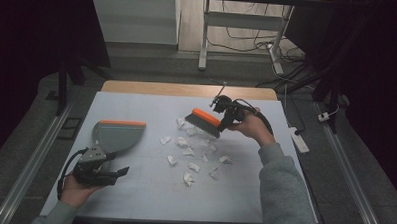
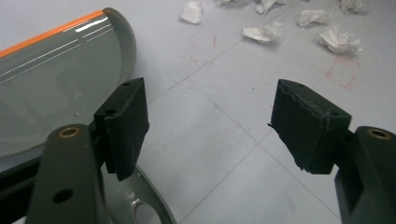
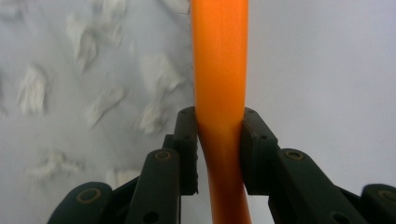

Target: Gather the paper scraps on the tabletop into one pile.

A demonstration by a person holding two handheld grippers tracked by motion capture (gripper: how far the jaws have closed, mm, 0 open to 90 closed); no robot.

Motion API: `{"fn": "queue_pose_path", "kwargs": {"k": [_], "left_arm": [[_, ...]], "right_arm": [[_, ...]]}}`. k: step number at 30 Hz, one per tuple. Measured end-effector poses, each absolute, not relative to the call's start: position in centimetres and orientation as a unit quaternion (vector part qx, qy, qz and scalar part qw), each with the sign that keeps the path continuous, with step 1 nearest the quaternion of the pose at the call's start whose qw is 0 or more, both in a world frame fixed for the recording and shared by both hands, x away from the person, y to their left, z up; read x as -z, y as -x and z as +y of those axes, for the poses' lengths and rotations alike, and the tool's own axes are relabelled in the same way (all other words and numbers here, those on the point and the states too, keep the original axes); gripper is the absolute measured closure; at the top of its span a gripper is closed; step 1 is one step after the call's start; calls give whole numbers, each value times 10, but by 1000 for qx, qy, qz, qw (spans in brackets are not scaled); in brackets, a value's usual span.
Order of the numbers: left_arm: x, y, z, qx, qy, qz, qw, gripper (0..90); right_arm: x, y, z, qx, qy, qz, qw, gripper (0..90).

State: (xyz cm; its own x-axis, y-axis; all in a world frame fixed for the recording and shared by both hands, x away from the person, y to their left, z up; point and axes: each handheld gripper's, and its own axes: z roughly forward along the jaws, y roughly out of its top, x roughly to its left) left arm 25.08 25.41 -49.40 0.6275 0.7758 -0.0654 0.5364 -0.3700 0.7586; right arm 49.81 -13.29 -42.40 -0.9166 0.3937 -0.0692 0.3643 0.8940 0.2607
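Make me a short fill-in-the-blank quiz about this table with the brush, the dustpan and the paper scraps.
1. The right gripper is shut on the orange handle of the grey-bristled ____.
2. The left gripper has its jaws ____, with nothing between them.
3. The grey plastic dustpan with the orange edge lies on the table's ____ side in the high view.
4. The crumpled white paper scraps lie between the dustpan and the person's ____ forearm.

Missing words: brush; open; left; right

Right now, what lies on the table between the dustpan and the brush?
In the high view, bare table beside the dustpan, then crumpled paper scraps up to the brush.
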Motion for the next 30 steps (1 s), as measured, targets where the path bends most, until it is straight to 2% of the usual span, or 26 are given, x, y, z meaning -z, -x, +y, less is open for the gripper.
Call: {"fn": "queue_pose_path", "kwargs": {"k": [7,10,18,30], "left_arm": [[495,-251,255,-149,-812,404,393,283],[496,-252,256,-148,-812,406,392,283],[497,-252,257,-145,-812,406,394,284],[496,-250,258,-149,-810,406,397,283]], "right_arm": [[421,-517,-117,-182,-213,955,100,710],[426,-525,-108,-196,-212,952,101,711],[430,-534,-75,-153,-173,963,140,711],[445,-546,-62,-118,-159,971,136,711]]}}
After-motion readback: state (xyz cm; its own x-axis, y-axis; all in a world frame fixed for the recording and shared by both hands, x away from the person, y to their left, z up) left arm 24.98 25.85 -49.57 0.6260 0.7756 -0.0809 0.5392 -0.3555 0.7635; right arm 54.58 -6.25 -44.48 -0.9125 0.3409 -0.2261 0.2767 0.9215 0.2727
